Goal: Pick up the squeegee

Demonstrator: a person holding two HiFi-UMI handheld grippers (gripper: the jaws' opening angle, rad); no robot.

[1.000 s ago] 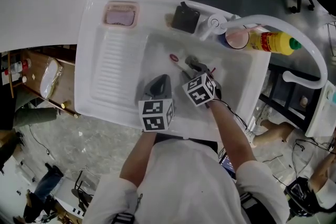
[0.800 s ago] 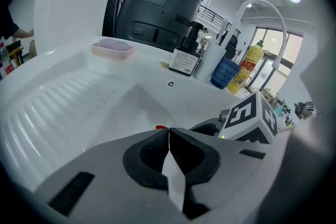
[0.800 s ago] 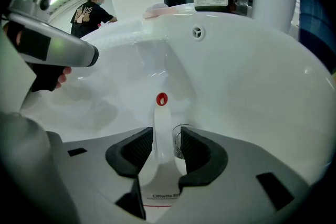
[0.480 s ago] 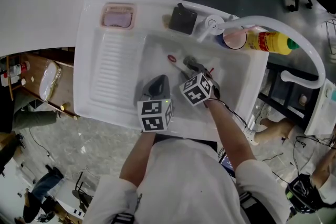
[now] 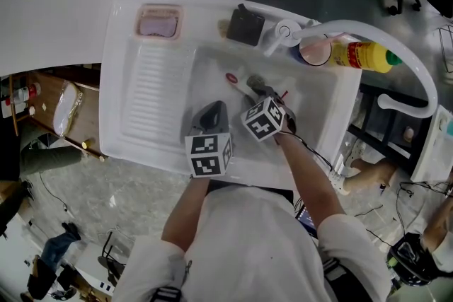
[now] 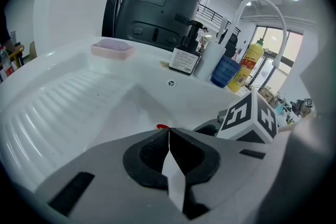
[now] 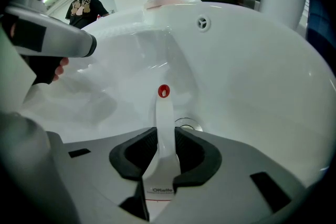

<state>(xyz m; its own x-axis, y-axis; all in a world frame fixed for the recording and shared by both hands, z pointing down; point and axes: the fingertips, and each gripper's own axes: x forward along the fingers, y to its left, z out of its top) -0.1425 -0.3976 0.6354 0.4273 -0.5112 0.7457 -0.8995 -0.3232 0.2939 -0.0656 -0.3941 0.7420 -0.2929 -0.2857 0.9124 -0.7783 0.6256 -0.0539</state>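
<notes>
The squeegee (image 7: 164,113) has a white handle with a red tip (image 5: 232,77) and lies in the white sink basin (image 5: 325,102), the tip pointing away from me. My right gripper (image 7: 165,136) points steeply down at it. Its jaws have just been closing, and the dark pads now press on both sides of the handle. In the head view the right gripper (image 5: 253,86) is over the middle of the basin. My left gripper (image 5: 218,105) hangs just to its left, shut with nothing in it; in its own view the left gripper's (image 6: 169,131) pads meet.
A ribbed drainboard (image 5: 152,92) fills the sink's left half, with a pink soap dish (image 5: 155,20) at its far end. A black dispenser (image 5: 248,25), a curved white faucet (image 5: 368,28), a cup (image 5: 316,51) and a yellow bottle (image 5: 364,55) line the back rim. The drain (image 7: 185,125) lies beside the handle.
Both grippers stay over the basin. The right gripper's marker cube has tilted slightly.
</notes>
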